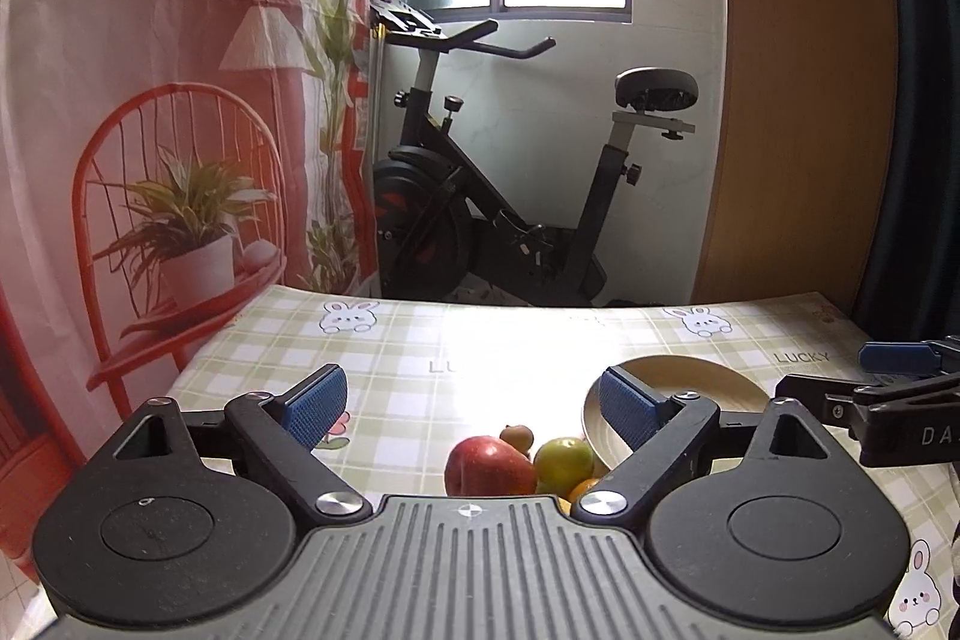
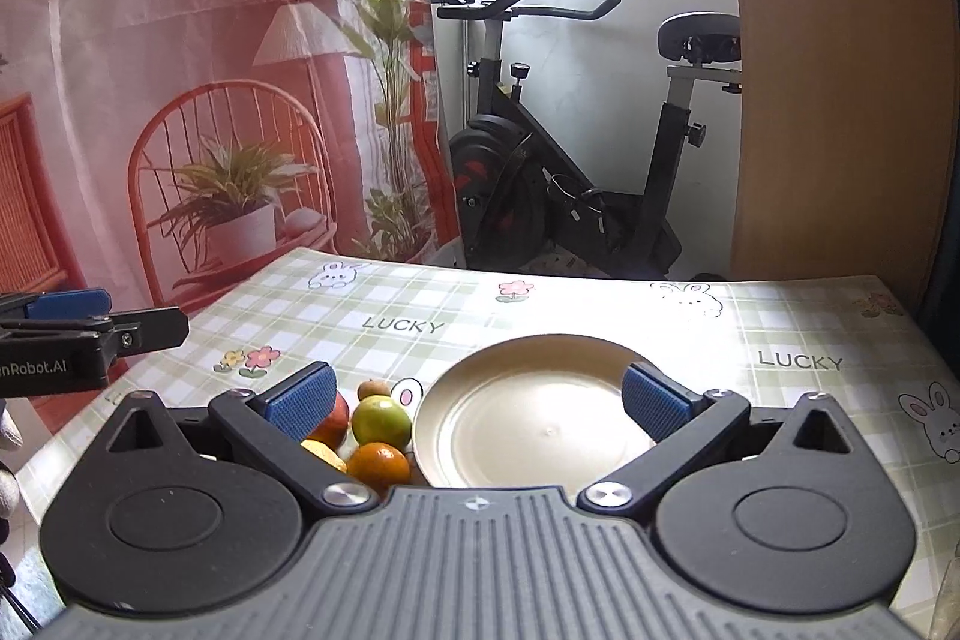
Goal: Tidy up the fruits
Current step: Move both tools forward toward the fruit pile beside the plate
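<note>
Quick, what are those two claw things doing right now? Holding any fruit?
Left gripper: open, holding nothing, above the red apple.
Right gripper: open, holding nothing, over the plate.

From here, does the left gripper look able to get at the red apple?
Probably yes: the left gripper is open, and the red apple lies just ahead between its jaws, with nothing in between. The green fruit touching it may crowd the grasp.
</note>
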### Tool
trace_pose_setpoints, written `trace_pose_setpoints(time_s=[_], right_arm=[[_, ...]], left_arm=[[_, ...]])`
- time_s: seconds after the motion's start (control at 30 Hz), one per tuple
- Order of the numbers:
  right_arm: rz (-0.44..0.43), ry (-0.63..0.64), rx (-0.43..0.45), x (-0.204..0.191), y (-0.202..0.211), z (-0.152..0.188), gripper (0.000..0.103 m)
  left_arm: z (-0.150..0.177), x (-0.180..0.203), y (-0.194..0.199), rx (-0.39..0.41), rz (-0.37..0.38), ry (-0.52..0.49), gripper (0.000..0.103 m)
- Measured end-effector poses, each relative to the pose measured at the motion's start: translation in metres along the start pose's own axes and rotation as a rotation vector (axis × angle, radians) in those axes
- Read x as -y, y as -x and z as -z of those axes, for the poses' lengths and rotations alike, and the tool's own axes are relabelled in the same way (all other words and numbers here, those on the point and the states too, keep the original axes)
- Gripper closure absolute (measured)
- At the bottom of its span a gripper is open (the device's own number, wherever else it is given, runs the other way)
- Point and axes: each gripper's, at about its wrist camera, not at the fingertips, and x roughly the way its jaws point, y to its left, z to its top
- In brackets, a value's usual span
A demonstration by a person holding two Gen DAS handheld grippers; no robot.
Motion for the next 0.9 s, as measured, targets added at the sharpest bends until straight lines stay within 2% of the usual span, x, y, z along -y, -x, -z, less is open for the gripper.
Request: trace_pose_setpoints(time_s=[0.13, 0.23, 0.43, 0.53, 0.63, 0.9], right_arm=[[-0.038, -0.01, -0.037, -0.002, -0.005, 0.015, 0.0], [-0.019, 0.02, -0.038, -0.005, -0.004, 0.028, 0.0], [0.007, 0.036, -0.046, -0.003, -0.002, 0.046, 0.0], [-0.026, 0.055, -0.065, -0.003, -0.005, 0.054, 0.0], [-0.057, 0.092, -0.075, -0.006, -0.007, 0.066, 0.0], [-0.145, 0.115, -0.11, -0.001, -0.009, 0.09, 0.014]], left_arm=[[0.012, -0.005, -0.004, -0.015, 0.021, 0.048, 0.013], [0.021, -0.005, -0.002, -0.005, 0.065, 0.059, 0.013], [0.035, -0.004, -0.009, -0.042, 0.041, 0.087, 0.015], [0.039, -0.005, -0.012, -0.065, 0.037, 0.109, 0.015], [0.042, -0.006, -0.012, -0.056, 0.027, 0.127, 0.015], [0.054, 0.009, -0.006, -0.069, 0.02, 0.093, 0.012]])
